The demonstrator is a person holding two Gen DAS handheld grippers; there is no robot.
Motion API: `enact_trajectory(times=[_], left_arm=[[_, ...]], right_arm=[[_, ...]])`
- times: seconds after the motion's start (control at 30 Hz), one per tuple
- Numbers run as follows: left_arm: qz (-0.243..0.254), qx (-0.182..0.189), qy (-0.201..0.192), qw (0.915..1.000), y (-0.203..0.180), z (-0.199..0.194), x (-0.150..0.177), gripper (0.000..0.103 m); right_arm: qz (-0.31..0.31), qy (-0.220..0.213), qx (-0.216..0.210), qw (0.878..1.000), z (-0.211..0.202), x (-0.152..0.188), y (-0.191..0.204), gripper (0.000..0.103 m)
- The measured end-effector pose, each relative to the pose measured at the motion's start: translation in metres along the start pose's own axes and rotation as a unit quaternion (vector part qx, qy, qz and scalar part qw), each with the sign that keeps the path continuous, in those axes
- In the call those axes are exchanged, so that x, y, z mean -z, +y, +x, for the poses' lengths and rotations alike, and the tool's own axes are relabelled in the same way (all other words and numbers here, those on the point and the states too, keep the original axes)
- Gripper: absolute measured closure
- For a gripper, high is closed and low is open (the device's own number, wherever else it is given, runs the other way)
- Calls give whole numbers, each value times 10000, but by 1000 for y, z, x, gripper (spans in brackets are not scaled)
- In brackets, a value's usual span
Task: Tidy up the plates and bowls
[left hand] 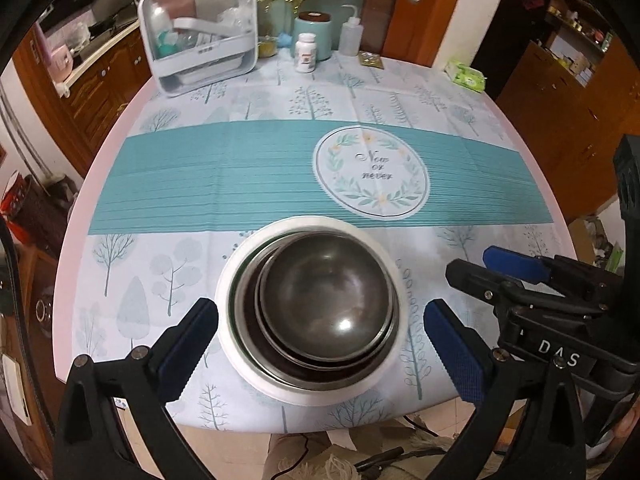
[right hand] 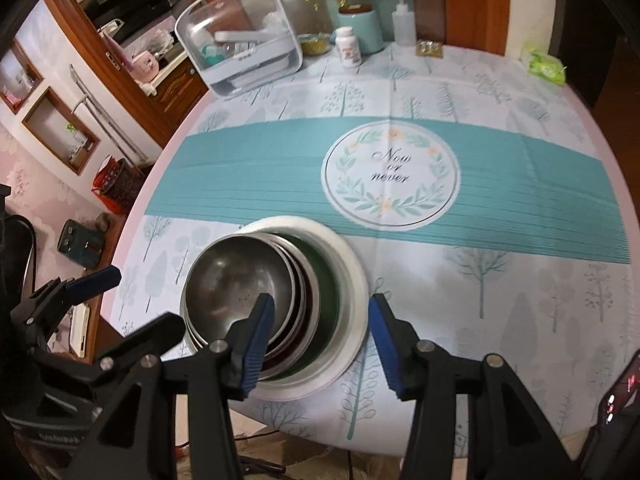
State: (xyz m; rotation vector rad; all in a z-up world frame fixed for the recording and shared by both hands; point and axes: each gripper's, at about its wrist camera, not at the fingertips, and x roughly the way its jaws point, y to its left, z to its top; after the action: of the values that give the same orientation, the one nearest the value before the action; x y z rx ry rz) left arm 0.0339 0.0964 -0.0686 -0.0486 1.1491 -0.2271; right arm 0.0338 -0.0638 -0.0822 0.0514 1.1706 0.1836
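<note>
A stack of dishes stands near the table's front edge: a dark metal bowl (left hand: pixel 324 292) sits on top, nested in larger metal bowls inside a white dish (left hand: pixel 229 280). My left gripper (left hand: pixel 320 348) hangs above the stack, open wide, with one pad on each side and nothing held. In the right wrist view the top metal bowl (right hand: pixel 236 280) sits off-centre to the left in the white dish (right hand: pixel 354 280). My right gripper (right hand: pixel 320 340) is open above the stack's right half, and its pads touch nothing. Each gripper shows at the edge of the other's view.
At the table's back stand a white dish box with a clear lid (left hand: pixel 200 36), a pill bottle (left hand: pixel 306 53), a teal canister (left hand: pixel 314 32) and a squeeze bottle (left hand: pixel 351 34). A green wipes pack (left hand: pixel 466 74) lies back right. Wooden cabinets surround the round table.
</note>
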Motion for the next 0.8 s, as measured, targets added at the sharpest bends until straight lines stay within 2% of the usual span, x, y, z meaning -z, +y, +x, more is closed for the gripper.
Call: enact_trajectory(times=[0.2,0.33,0.47,0.8], left_arm=[[149,-166,-170,9996,-8,-16,3,1],[123,-176,-241,9995,-6,-26,5,1],[98,-242,-321,9991,-3,-33,5,1],[130,-252,-437,9986,-1,-42,3,1]], right_arm=[[134,-136,300,9994,-16,4,1,53],[170,-293,557,9979,-27,6,6,45],[149,-445,789,9958,-38,6,12,44],[280,-553,974,9933,-50,6,19,44]])
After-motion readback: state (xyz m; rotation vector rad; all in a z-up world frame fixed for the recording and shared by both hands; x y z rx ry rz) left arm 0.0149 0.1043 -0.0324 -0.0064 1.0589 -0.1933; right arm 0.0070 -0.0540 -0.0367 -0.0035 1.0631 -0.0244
